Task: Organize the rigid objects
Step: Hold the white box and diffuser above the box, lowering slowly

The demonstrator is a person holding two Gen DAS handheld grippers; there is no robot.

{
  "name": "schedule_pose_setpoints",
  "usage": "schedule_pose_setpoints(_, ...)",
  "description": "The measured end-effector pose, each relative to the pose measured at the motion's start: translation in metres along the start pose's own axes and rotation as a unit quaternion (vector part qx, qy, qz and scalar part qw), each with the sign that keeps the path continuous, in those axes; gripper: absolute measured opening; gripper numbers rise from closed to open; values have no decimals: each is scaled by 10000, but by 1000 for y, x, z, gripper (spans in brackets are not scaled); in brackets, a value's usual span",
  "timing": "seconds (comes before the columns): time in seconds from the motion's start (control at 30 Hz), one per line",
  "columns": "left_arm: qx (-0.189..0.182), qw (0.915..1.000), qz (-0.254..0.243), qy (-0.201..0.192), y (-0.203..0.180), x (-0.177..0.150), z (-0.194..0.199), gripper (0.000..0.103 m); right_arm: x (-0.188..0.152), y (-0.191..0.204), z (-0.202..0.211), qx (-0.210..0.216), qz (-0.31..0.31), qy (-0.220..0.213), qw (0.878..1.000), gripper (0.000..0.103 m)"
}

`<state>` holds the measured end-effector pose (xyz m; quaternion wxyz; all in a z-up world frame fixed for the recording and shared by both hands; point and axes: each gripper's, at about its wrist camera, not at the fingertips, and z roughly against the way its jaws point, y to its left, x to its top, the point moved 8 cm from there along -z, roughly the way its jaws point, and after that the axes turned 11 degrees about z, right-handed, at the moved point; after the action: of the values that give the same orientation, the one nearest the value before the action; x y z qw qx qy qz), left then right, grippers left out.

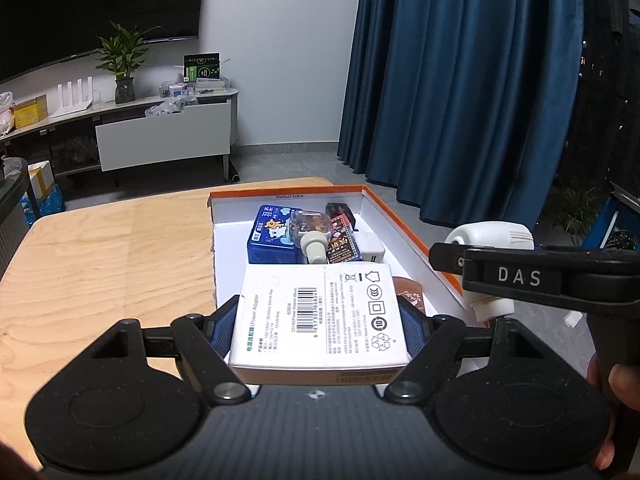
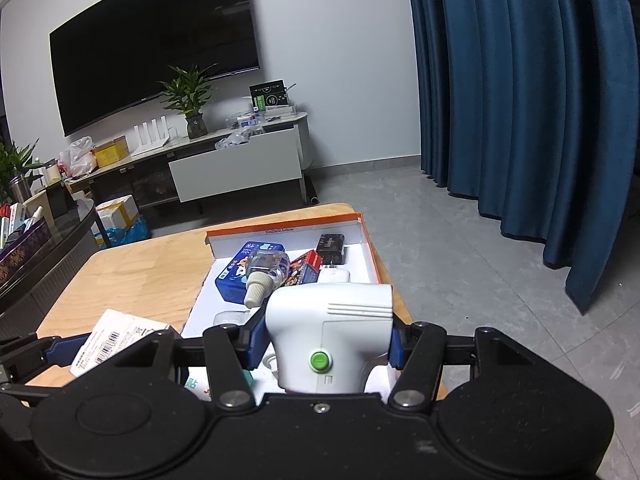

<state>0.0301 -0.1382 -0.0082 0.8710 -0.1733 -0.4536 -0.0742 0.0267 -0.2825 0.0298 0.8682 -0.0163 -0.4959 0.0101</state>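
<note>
My left gripper [image 1: 318, 320] is shut on a white power-adapter box [image 1: 320, 316] and holds it flat above the near end of the orange-rimmed tray [image 1: 404, 224]. My right gripper [image 2: 324, 340] is shut on a white handheld device with a green button [image 2: 332, 324], over the tray's near right side; the device also shows in the left wrist view [image 1: 492, 236]. The adapter box shows in the right wrist view [image 2: 116, 340]. In the tray [image 2: 360, 220] lie a blue pack [image 1: 268, 240], a clear bottle with a beige cap [image 1: 314, 232], a red packet [image 1: 342, 240] and a white charger [image 1: 372, 250].
The tray sits on the right part of a light wooden table [image 1: 108, 264]. A black box [image 2: 331, 247] lies at the tray's far end. A TV cabinet [image 2: 236, 160] with clutter and a plant stands behind, blue curtains [image 2: 520, 100] at right.
</note>
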Motion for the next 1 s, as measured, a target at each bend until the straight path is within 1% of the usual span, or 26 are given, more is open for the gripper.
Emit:
schedule_pose_setpoints(0.27,-2,10000,32,42,-1,0,-4,79,0,3,-5,52,81,39,9999,67)
schedule_pose_setpoints(0.53,-61,9999,58,92,-3,-1,-10,79,6,1,-15,101,136,98,9998,67)
schedule_pose_setpoints(1.0,-185,9996,102,192,-8,-1,-20,79,26,-10,-59,210,166,347,9990,67)
